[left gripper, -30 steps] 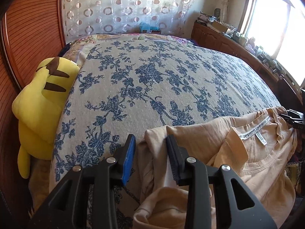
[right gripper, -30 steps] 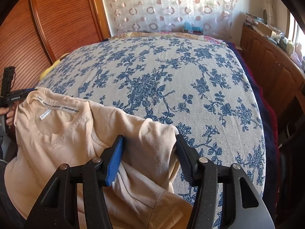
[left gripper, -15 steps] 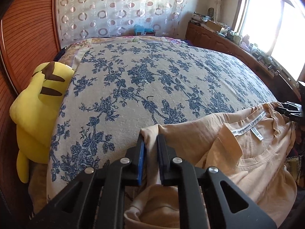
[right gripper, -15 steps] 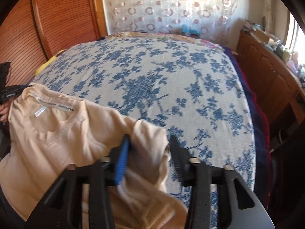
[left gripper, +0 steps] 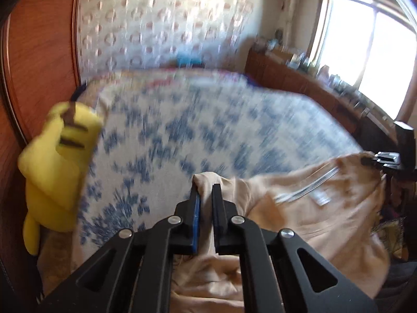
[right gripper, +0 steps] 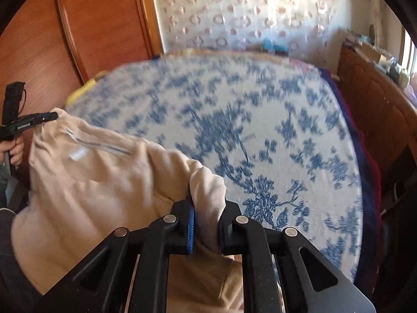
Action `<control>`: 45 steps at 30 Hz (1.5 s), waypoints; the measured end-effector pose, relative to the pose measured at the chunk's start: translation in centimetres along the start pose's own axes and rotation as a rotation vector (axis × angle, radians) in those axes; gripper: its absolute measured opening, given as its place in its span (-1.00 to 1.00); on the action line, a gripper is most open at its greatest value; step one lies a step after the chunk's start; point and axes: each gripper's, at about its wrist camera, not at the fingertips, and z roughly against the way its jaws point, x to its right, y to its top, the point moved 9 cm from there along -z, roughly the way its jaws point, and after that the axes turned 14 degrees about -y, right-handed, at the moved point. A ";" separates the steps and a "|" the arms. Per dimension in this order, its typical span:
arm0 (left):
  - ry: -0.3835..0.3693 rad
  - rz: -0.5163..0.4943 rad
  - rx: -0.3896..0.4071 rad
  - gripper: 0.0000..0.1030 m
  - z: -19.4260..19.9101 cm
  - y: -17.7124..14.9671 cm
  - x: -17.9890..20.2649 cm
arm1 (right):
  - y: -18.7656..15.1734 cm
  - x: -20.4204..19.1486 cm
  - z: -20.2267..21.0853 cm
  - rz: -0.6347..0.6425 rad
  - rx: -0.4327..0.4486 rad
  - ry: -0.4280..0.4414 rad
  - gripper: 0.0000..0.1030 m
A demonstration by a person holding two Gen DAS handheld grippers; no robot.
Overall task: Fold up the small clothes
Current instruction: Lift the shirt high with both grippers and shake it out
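The left gripper [left gripper: 206, 195] had just closed its jaws on one shoulder of the beige T-shirt [left gripper: 299, 224], pinching a fold of cloth. The right gripper [right gripper: 206, 200] had likewise just clamped the other shoulder. The shirt hung between them at the near edge of the blue-flowered bedspread [right gripper: 234, 120], beside a yellow plush toy [left gripper: 57, 161].

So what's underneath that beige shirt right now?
The blue-flowered bedspread runs under the beige shirt, which both grippers pinch. Whatever lies beneath the shirt's near part is covered.
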 end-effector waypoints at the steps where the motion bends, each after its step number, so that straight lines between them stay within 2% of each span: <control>1: -0.017 -0.019 0.033 -0.91 1.4 0.9 1.1 | 0.6 0.0 1.7 -0.005 0.036 0.001 -0.81; 6: -0.066 -0.100 0.192 -0.91 8.2 5.3 5.9 | 3.8 -0.1 9.6 -0.010 0.192 0.000 -0.82; 8: -0.081 -0.130 0.233 -0.91 10.1 7.0 7.3 | 5.3 0.2 12.8 -0.013 0.247 -0.005 -0.82; 11: -0.055 -0.189 0.288 -0.91 13.0 9.5 8.9 | 7.8 0.6 17.3 0.000 0.322 -0.022 -0.82; 17: -0.023 -0.234 0.417 -0.91 19.1 13.2 10.0 | 11.7 1.2 25.8 0.030 0.470 -0.054 -0.82; 22: 0.005 -0.249 0.521 -0.91 23.4 15.5 10.2 | 14.0 1.3 31.2 0.050 0.572 -0.086 -0.82; 30: 0.037 -0.305 0.593 -0.91 27.0 19.1 11.1 | 17.4 0.7 36.8 0.111 0.682 -0.134 -0.82; 34: 0.071 -0.300 0.612 -0.91 26.8 21.6 10.1 | 19.7 1.2 37.4 0.118 0.709 -0.162 -0.83; 38: 0.120 -0.277 0.583 -0.90 23.3 24.0 7.8 | 22.6 2.7 34.3 0.117 0.667 -0.206 -0.83; 42: 0.159 -0.238 0.506 -0.90 16.5 25.4 4.4 | 25.6 4.6 26.8 0.104 0.567 -0.236 -0.82; 45: 0.198 -0.211 0.437 -0.90 10.3 25.5 1.1 | 26.9 5.8 19.3 0.104 0.480 -0.244 -0.82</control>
